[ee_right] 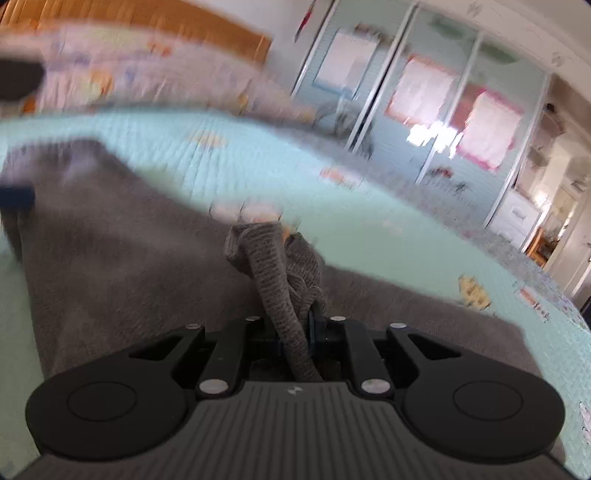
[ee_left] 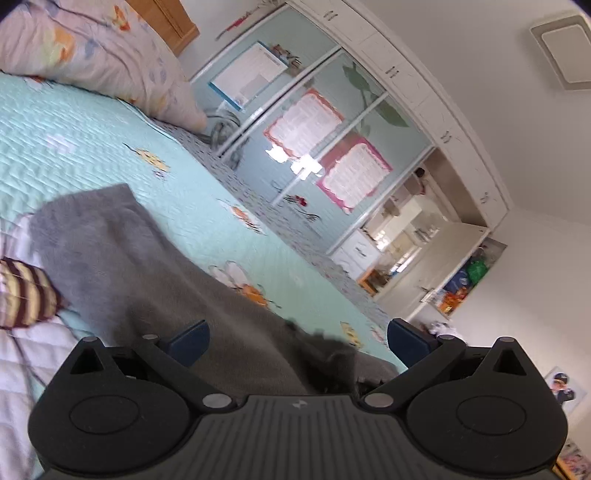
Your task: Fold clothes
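Note:
A grey knitted garment (ee_left: 147, 266) lies spread on the light green quilted bed (ee_left: 92, 140). My left gripper (ee_left: 298, 341) is open, its blue fingers wide apart just above the grey cloth, holding nothing. In the right wrist view the same grey garment (ee_right: 110, 258) covers the bed (ee_right: 258, 162). My right gripper (ee_right: 295, 325) is shut on a bunched ribbed edge of the grey garment (ee_right: 273, 258), which stands up between the jaws. That view is blurred by motion.
A striped cloth (ee_left: 26, 295) lies on white fabric at the left. A floral pillow (ee_left: 103, 55) sits at the bed's head by a wooden headboard (ee_left: 170, 18). Sliding wardrobe doors (ee_left: 314, 122) with posters stand beyond the bed.

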The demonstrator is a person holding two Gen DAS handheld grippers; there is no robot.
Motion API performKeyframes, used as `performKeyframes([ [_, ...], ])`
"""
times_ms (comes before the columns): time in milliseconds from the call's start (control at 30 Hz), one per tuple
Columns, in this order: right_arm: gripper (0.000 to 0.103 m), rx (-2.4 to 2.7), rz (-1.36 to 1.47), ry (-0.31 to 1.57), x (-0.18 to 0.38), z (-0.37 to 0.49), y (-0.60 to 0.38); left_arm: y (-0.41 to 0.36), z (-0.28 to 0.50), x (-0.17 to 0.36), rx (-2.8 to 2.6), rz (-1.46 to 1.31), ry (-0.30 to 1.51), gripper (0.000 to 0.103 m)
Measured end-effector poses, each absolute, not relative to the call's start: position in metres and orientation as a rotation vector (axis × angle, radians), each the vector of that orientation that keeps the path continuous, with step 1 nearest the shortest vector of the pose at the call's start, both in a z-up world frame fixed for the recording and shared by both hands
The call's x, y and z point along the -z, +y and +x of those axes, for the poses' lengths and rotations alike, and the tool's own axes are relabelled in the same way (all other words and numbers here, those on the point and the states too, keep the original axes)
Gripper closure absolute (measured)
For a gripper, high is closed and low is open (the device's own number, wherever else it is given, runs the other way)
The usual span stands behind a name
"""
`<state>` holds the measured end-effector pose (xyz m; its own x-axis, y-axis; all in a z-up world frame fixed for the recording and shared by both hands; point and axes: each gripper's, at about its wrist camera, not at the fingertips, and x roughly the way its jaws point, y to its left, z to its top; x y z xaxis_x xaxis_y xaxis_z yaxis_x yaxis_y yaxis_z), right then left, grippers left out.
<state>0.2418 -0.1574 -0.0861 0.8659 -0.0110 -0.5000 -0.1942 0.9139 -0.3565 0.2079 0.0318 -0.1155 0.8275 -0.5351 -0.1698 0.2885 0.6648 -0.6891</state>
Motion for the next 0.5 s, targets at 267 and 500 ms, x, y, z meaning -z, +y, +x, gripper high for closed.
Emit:
performKeyframes([
  [267, 0.037, -0.094, -0.451, 0.451, 0.068, 0.219, -0.148, 0.040, 0.210, 0.123, 0.441, -0.703, 0.403, 0.001],
  [500, 0.026, -0.207, -0.301, 0.328, 0.038, 0.178, -0.159, 0.047, 0.207, 0.126, 0.448, -0.726, 0.401, 0.001],
])
